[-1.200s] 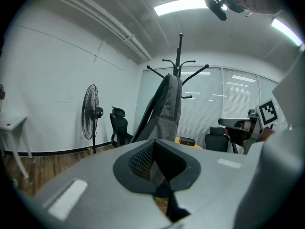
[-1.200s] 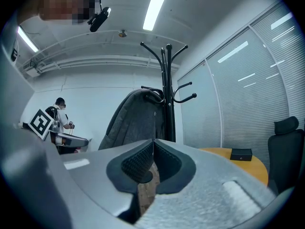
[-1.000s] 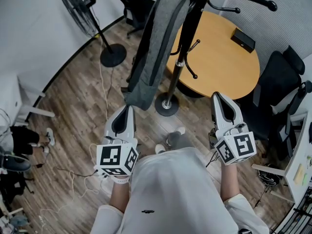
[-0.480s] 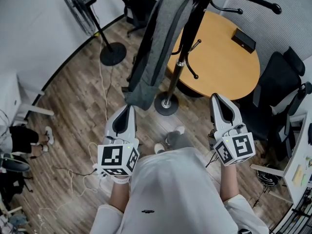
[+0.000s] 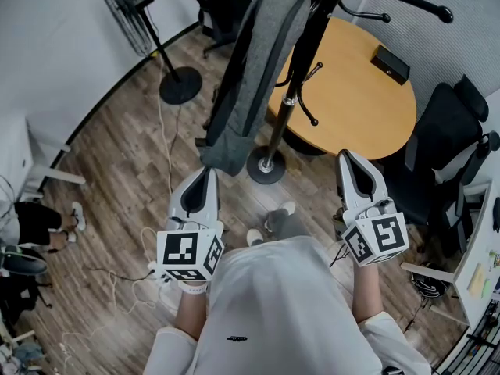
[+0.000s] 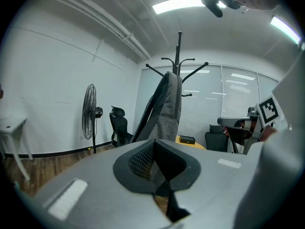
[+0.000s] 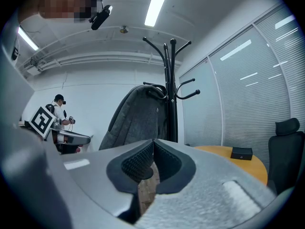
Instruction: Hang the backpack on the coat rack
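Observation:
The grey backpack [image 5: 250,76] hangs from the top of the black coat rack [image 5: 301,61], its bottom end well above the wooden floor. Neither gripper touches it. My left gripper [image 5: 207,172] is held low just below the bag's bottom end, jaws shut and empty. My right gripper [image 5: 346,155] is level to the right of the rack's base, also shut with nothing in it. In the left gripper view the backpack [image 6: 167,109] drapes against the rack [image 6: 179,51] beyond the closed jaws [image 6: 153,144]. The right gripper view shows the backpack [image 7: 136,120] beside the pole [image 7: 170,89] past the closed tips [image 7: 153,144].
A round wooden table [image 5: 351,92] with a black box [image 5: 389,63] stands right behind the rack. A standing fan [image 5: 181,91] is at the left, black office chairs [image 5: 449,131] at the right, and cables [image 5: 148,287] lie on the floor. Another person [image 7: 59,111] stands far off.

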Demonstrator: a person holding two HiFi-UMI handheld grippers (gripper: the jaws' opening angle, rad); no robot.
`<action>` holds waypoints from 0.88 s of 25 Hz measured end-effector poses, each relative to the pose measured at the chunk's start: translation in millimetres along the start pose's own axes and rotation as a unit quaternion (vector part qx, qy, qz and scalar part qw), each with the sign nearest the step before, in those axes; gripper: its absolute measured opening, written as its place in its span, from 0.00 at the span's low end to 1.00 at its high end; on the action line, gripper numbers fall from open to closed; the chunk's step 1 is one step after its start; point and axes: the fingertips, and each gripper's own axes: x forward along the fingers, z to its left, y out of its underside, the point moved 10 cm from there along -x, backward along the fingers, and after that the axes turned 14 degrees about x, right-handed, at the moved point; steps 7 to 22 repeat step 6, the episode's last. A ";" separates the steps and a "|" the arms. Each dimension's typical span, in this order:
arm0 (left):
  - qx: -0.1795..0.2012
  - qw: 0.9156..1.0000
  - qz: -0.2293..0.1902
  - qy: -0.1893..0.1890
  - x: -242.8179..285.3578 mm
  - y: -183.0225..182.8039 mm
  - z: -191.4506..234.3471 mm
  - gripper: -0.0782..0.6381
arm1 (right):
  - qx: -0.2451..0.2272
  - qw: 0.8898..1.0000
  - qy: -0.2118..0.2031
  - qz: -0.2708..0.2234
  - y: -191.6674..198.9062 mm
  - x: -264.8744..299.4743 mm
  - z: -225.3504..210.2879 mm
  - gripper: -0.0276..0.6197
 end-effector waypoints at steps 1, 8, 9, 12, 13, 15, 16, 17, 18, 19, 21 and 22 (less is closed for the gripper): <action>0.000 1.000 0.000 0.001 0.1 0.0 -0.1 0.13 | 0.000 1.000 0.000 0.000 0.1 0.0 0.3 0.04; 0.001 1.000 0.000 0.004 -0.2 0.0 -1.0 0.13 | 0.000 1.000 0.001 -0.001 0.9 -0.6 1.3 0.04; 0.001 1.000 0.000 0.004 -0.2 0.0 -1.0 0.13 | 0.000 1.000 0.001 -0.001 0.9 -0.6 1.3 0.04; 0.001 1.000 0.000 0.004 -0.2 0.0 -1.0 0.13 | 0.000 1.000 0.001 -0.001 0.9 -0.6 1.3 0.04; 0.001 1.000 0.000 0.004 -0.2 0.0 -1.0 0.13 | 0.000 1.000 0.001 -0.001 0.9 -0.6 1.3 0.04; 0.001 1.000 0.000 0.004 -0.2 0.0 -1.0 0.13 | 0.000 1.000 0.001 -0.001 0.9 -0.6 1.3 0.04; 0.001 1.000 0.000 0.004 -0.2 0.0 -1.0 0.13 | 0.000 1.000 0.001 -0.001 0.9 -0.6 1.3 0.04; 0.001 1.000 0.000 0.004 -0.2 0.0 -1.0 0.13 | 0.000 1.000 0.001 -0.001 0.9 -0.6 1.3 0.04; 0.001 1.000 0.000 0.004 -0.2 0.0 -1.0 0.13 | 0.000 1.000 0.001 -0.001 0.9 -0.6 1.3 0.04; 0.001 1.000 0.000 0.004 -0.2 0.0 -1.0 0.13 | 0.000 1.000 0.001 -0.001 0.9 -0.6 1.3 0.04; 0.001 1.000 0.000 0.004 -0.2 0.0 -1.0 0.13 | 0.000 1.000 0.001 -0.001 0.9 -0.6 1.3 0.04; 0.001 1.000 0.000 0.004 -0.2 0.0 -1.0 0.13 | 0.000 1.000 0.001 -0.001 0.9 -0.6 1.3 0.04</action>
